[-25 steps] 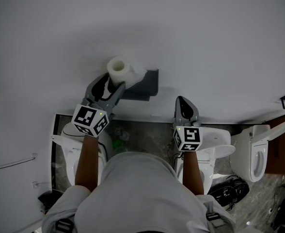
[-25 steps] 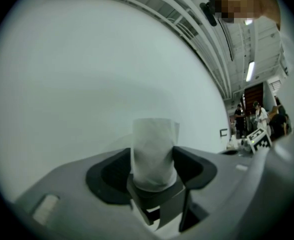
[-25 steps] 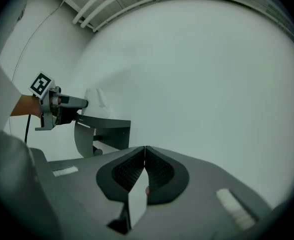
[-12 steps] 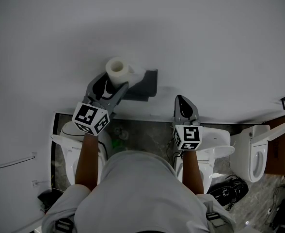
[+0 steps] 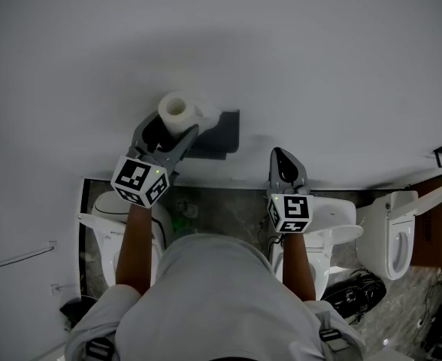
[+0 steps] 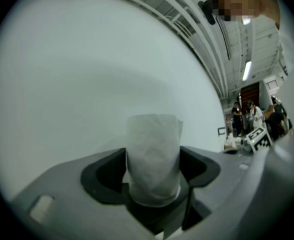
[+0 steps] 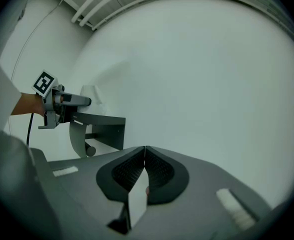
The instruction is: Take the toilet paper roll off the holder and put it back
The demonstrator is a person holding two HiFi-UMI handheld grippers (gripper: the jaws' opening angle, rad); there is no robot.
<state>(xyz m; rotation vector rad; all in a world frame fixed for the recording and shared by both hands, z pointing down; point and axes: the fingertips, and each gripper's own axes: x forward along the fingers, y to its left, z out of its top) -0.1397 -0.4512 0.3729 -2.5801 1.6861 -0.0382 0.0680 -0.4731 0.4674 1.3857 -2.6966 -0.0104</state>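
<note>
the left gripper [image 5: 167, 132], at the upper left of the head view, has just been spreading its jaws. the white, soft-paper toilet roll [image 6: 153, 156] stands between them, and bare pad face shows on either side of it, so the clench looks let go rather than gripping. the roll stands upright, its hollow core facing up, at the left end of the dark grey wall-mounted holder [image 5: 219, 132]. its base is hidden, so i cannot tell whether it rests on the holder's flat top. the holder's round peg [image 7: 90, 150] runs level, below that top, crosswise to the roll's axis. the right gripper [image 5: 281, 156] is clenched on nothing, well to the right; the left is plainly the nearer one.
</note>
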